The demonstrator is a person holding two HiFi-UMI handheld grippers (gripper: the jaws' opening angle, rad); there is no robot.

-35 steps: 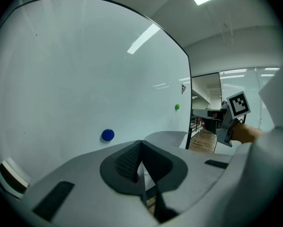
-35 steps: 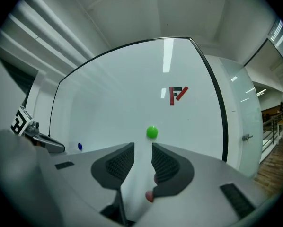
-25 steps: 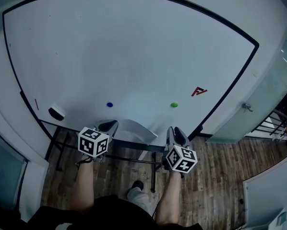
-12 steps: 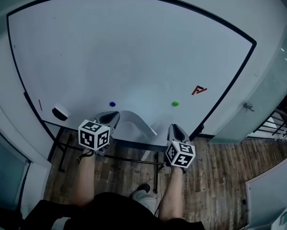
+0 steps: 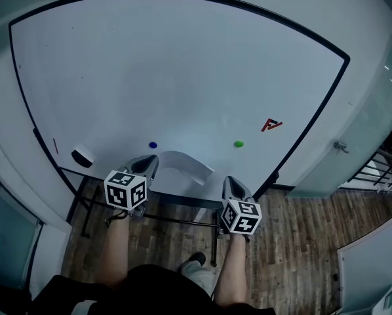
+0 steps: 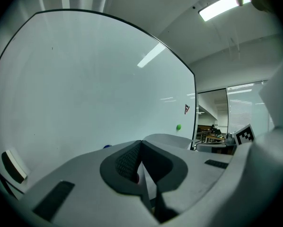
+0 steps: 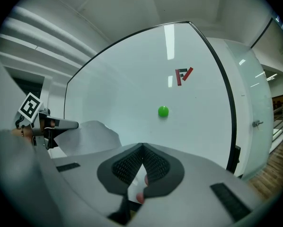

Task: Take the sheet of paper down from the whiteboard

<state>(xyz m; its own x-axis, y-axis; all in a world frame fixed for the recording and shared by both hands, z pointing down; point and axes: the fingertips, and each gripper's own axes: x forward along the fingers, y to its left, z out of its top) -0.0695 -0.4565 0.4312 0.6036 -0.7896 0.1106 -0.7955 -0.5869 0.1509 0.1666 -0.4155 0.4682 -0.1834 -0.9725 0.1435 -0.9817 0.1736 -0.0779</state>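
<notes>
My left gripper [image 5: 148, 163] is clamped on one edge of the white, curling sheet of paper [image 5: 183, 166]. My right gripper [image 5: 230, 182] has just been closing its jaws and pinches the other edge, with a white sliver showing between the pads. The sheet bows off the large black-framed whiteboard [image 5: 183, 64] at 6 o'clock, below the small round blue magnet [image 5: 153, 145]. I'd draw both hands back evenly so it doesn't tear.

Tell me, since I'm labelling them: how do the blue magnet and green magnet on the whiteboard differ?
The blue magnet sits left, the green magnet right, nearer the red mark. The blue magnet looks dark, the green magnet bright. Both are small round dots, level with each other low on the whiteboard.
</notes>
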